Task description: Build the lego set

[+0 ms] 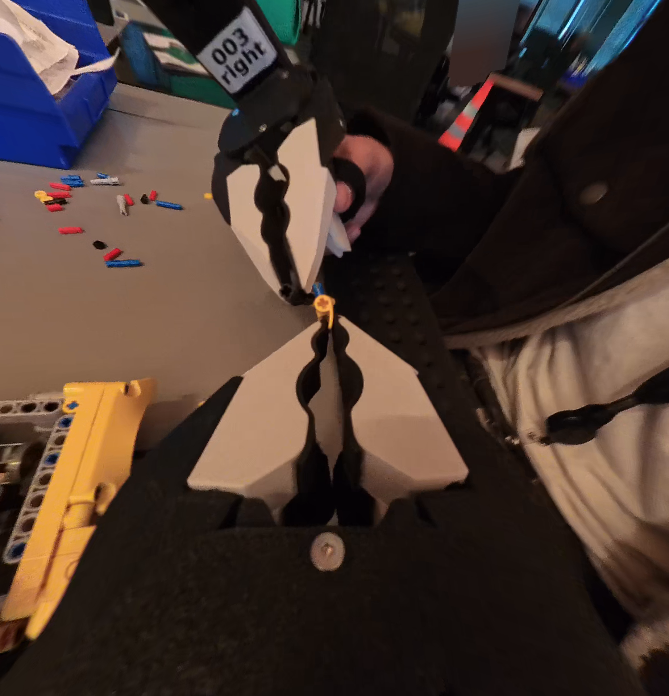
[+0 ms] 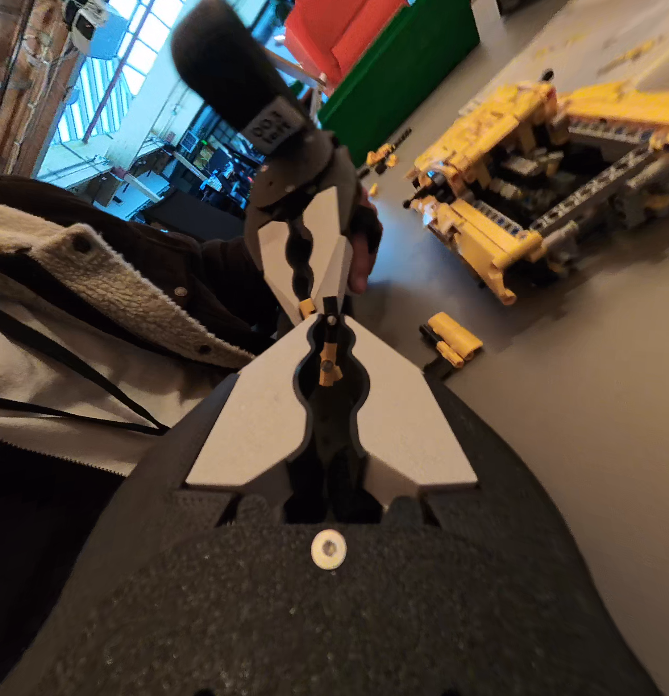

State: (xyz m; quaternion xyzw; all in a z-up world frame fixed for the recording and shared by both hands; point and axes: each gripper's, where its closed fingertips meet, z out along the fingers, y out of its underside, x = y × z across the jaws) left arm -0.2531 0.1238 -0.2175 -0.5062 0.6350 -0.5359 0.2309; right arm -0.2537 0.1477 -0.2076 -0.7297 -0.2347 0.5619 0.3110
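Now my left gripper (image 1: 327,324) has its jaws clamped on a small yellow connector (image 1: 323,304), raised above the table (image 1: 175,320). At 11 o'clock, touching or nearly so, my right gripper (image 2: 330,320) is clamped on a black axle piece (image 2: 330,306), long axis along its jaws. The yellow model (image 2: 532,196) lies well apart; nothing is between.

Grey table (image 1: 175,320): scattered small red/blue/black pins (image 1: 111,226), blue bins (image 1: 43,94), big yellow lego model (image 2: 532,196), small yellow-black subassembly (image 2: 451,341), green bin (image 2: 393,71), maybe loose yellow bits (image 2: 382,154).
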